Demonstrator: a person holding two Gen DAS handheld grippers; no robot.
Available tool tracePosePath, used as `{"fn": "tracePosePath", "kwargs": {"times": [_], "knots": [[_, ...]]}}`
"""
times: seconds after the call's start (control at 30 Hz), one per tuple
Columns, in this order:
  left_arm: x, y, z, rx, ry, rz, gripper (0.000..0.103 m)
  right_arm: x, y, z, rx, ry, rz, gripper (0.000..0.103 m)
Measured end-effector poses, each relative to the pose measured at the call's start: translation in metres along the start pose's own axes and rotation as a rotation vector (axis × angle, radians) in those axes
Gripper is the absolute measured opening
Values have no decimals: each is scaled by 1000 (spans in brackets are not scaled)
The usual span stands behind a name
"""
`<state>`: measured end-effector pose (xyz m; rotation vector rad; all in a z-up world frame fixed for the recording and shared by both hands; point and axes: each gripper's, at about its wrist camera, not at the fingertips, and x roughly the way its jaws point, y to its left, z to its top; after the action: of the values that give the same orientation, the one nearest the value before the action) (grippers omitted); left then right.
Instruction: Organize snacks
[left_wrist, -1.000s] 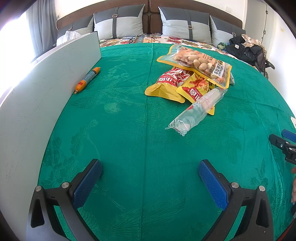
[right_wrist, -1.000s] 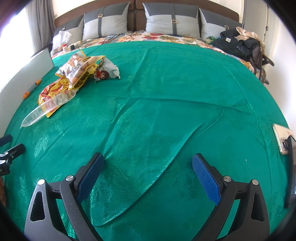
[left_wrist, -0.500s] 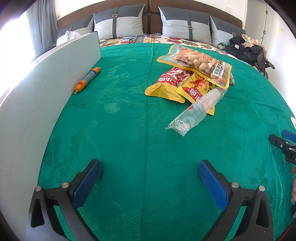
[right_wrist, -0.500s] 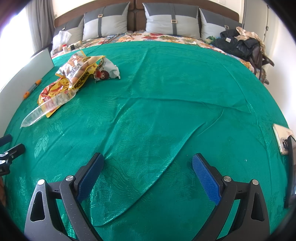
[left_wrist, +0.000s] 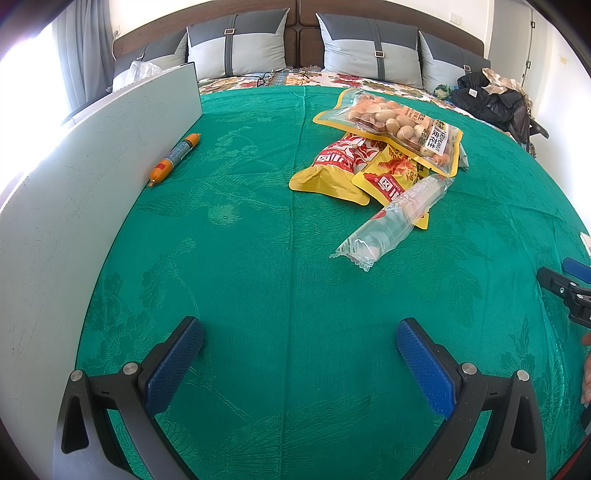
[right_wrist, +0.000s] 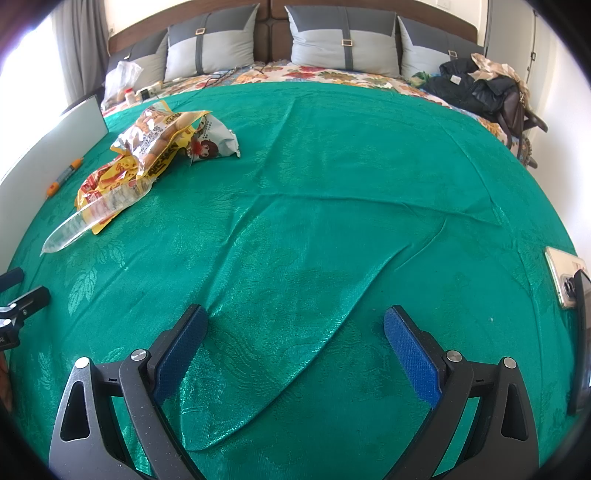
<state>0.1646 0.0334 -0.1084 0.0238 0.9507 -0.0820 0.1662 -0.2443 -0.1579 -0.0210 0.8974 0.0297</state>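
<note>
A green patterned cloth (left_wrist: 258, 258) covers a bed backed by grey pillows (left_wrist: 369, 44), a white board (left_wrist: 74, 184) along its left edge. The snack pile (left_wrist: 384, 158) of yellow pouches and a clear sleeve lies mid-cloth. The left gripper (left_wrist: 299, 354) and right gripper (right_wrist: 291, 339) hover empty, jaws apart.
</note>
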Motion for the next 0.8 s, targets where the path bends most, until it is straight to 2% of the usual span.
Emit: {"fn": "tracePosePath", "kwargs": {"times": [0.37,0.43,0.53,0.7,0.8], "knots": [[-1,0,-1,11,5,-2,103,0,0,0,0,0,0,99],[-4,0,-1,25,43,-28,103,0,0,0,0,0,0,99],[-16,2,0,22,61,-122,103,0,0,0,0,0,0,99],[-22,-19,40,101,26,-170,102,1,1,0,0,1,0,99],[-5,-43,69,177,51,-193,102,1,1,0,0,1,0,99]]}}
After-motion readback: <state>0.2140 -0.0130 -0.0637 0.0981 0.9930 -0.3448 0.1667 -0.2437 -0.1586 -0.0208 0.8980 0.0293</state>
